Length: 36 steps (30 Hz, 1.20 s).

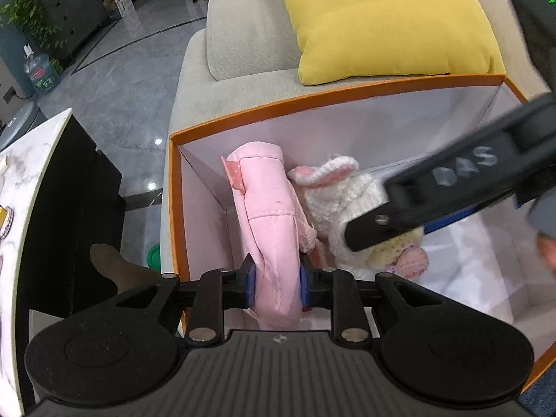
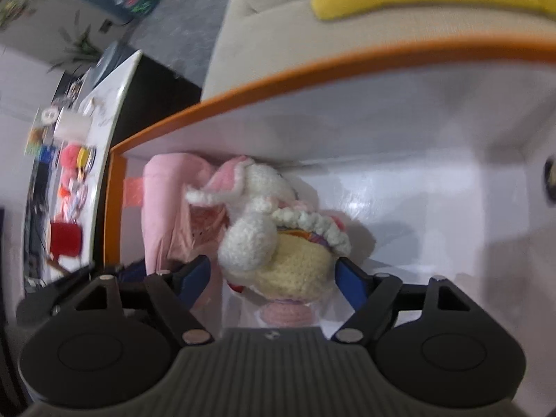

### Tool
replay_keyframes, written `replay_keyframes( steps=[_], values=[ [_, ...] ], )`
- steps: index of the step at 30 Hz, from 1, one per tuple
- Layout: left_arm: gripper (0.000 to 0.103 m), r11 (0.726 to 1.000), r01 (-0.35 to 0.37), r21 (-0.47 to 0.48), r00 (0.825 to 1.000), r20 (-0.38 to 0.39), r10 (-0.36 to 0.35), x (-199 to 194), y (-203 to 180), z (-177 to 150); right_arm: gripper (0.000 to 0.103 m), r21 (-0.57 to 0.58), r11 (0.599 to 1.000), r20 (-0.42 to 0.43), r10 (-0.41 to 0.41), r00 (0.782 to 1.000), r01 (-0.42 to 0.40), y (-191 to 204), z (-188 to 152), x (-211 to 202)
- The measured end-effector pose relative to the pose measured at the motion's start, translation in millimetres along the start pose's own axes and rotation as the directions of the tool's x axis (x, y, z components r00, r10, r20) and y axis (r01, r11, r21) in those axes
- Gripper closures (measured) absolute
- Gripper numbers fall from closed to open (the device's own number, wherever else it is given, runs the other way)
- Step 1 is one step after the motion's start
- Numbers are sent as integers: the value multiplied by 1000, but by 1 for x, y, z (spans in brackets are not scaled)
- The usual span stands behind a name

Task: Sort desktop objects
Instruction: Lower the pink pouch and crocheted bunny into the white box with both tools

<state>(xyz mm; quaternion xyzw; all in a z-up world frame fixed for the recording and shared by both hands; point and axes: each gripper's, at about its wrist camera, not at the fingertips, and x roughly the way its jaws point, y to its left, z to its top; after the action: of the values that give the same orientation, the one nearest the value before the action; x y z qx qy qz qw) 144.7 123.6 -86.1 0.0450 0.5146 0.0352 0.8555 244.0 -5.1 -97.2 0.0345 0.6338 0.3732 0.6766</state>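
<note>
An orange-rimmed box (image 1: 312, 99) with white inner walls stands on a beige sofa; it also shows in the right wrist view (image 2: 312, 66). My left gripper (image 1: 276, 283) is shut on a pink fabric pouch (image 1: 267, 215) and holds it inside the box at its left side. A white and pink crocheted bunny toy (image 1: 347, 191) lies beside the pouch. In the right wrist view the bunny toy (image 2: 274, 239) sits between the blue pads of my right gripper (image 2: 274, 278), whose jaws stand wide and apart from it. The pink pouch (image 2: 170, 208) is to its left.
A yellow cushion (image 1: 382, 17) rests on the sofa (image 1: 243, 34) behind the box. A marble-topped table (image 1: 24, 180) with several small objects, among them a red item (image 2: 66, 238), stands to the left. Grey tiled floor (image 1: 121, 80) lies beyond.
</note>
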Motion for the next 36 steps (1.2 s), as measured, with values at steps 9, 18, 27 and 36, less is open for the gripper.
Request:
replay_keyframes(
  steps=[9, 18, 27, 36],
  values=[
    [55, 1000, -1, -7, 999, 46, 2, -16, 11, 0, 23, -404, 908, 49, -99, 994, 110, 10, -14, -21],
    [64, 999, -3, -36, 991, 133, 8, -36, 24, -9, 47, -258, 965, -13, -61, 998, 56, -6, -15, 4],
    [50, 998, -61, -5, 981, 183, 61, -55, 22, -19, 56, -8, 1000, 8, 24, 1000, -24, -1, -42, 12],
    [75, 997, 7, -77, 997, 83, 0, -24, 40, -17, 57, 94, 996, 41, -1, 999, -2, 1, -47, 19]
  ],
)
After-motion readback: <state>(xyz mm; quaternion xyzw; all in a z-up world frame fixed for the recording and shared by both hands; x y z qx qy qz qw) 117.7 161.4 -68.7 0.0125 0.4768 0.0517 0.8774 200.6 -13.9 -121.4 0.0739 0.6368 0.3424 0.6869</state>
